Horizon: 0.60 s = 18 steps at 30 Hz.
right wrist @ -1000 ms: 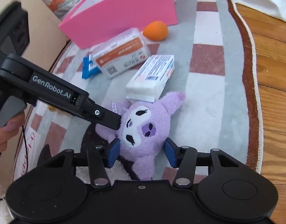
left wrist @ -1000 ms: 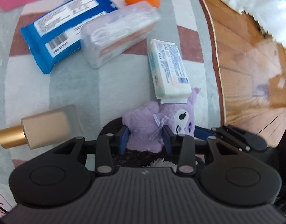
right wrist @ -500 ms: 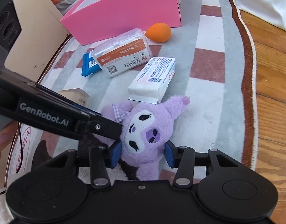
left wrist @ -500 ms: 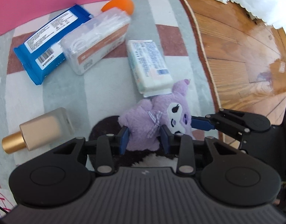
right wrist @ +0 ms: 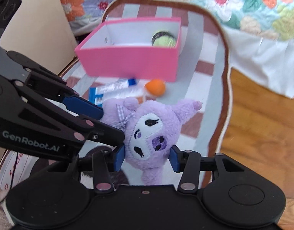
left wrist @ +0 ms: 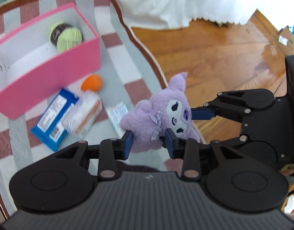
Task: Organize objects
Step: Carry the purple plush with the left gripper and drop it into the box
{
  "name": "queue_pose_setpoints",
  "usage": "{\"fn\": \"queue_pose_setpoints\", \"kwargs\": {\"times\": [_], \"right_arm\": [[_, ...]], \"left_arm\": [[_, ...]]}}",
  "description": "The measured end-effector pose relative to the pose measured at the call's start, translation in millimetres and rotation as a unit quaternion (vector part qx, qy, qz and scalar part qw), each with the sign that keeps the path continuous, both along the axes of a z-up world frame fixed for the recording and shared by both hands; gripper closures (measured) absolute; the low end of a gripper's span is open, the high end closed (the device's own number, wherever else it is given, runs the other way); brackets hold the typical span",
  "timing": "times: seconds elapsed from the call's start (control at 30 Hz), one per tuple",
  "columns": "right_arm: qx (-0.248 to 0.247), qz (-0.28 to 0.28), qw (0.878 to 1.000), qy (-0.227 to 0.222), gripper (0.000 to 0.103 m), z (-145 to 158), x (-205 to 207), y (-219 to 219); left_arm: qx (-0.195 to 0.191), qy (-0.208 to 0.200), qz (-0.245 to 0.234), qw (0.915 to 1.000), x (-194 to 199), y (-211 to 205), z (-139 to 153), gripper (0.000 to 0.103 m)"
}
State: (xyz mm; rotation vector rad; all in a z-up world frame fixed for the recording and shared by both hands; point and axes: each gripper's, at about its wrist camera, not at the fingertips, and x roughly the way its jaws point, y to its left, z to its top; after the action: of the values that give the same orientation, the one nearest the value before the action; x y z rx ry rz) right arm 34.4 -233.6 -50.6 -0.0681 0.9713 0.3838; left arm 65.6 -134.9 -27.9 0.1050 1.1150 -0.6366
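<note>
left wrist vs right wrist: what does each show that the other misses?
Left wrist only: the white packet with blue print on the rug beside the toy, and a cardboard box far off on the wood floor.

Right wrist only: the tall beige board standing left of the rug.

Both: the purple plush toy clamped by the left gripper and the right gripper, the pink open box holding a green round item, the orange egg-shaped sponge, and the blue wipes pack.

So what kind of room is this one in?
Probably a bedroom: the work is done on a striped rug on a wood floor, beside a floral quilt with a white frill, likely a bed.
</note>
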Motion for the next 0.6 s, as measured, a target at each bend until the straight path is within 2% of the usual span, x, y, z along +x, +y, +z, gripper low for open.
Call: {"fn": "queue_pose_setpoints", "kwargs": {"times": [0.1,0.2,0.27,0.37,0.53,0.6], "right_arm": [[-0.005,0.006,1.0,-0.017,0.05,22,4,-4],[-0.018,0.022,0.998,-0.048,0.05,52,8,0],[-0.039,0.036,0.996,-0.072,0.05,71,10,7],[-0.059,0.058,0.991,-0.107,0.05,96,20,19],[-0.07,0.087,0.981,-0.159,0.05,131,37,40],[-0.067,0.104,0.978,-0.167,0.05,142,50,48]], "left_arm": [[-0.008,-0.008,0.004,0.9999,6,0,22,0.069],[-0.032,-0.006,0.04,0.9987,16,10,47,0.069],[-0.055,-0.003,0.065,0.9963,24,20,64,0.069],[-0.069,-0.014,0.088,0.9936,33,32,88,0.069],[-0.093,-0.028,0.133,0.9864,56,62,124,0.069],[-0.096,-0.038,0.149,0.9834,65,75,132,0.069]]}}
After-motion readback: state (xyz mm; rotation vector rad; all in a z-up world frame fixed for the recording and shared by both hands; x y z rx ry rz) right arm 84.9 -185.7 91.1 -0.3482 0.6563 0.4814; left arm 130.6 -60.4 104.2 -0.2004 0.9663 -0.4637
